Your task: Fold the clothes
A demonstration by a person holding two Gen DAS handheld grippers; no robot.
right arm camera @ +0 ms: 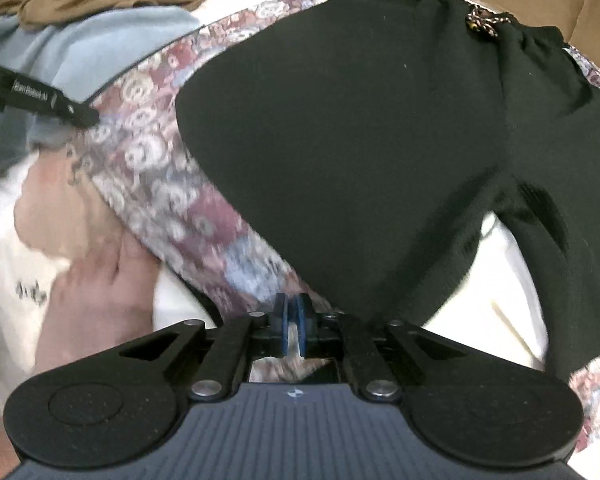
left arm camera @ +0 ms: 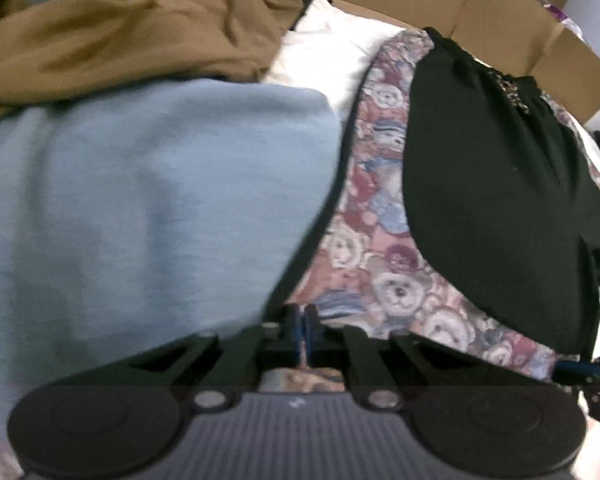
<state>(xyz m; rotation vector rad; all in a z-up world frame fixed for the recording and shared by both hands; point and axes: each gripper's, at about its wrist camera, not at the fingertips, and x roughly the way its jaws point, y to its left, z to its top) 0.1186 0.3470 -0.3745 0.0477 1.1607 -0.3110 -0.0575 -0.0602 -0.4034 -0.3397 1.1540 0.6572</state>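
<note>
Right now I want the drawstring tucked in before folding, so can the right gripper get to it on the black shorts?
Probably yes: the drawstring lies exposed on the black shorts, nothing over it, though the right gripper sits at the opposite hem.

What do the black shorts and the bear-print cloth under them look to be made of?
Black shorts: matte knit, probably cotton jersey or fleece, judging by the gathered waistband and braided drawcord. Bear-print cloth: looks woven, tapestry-like, dull finish; blur leaves the weave uncertain.
</note>
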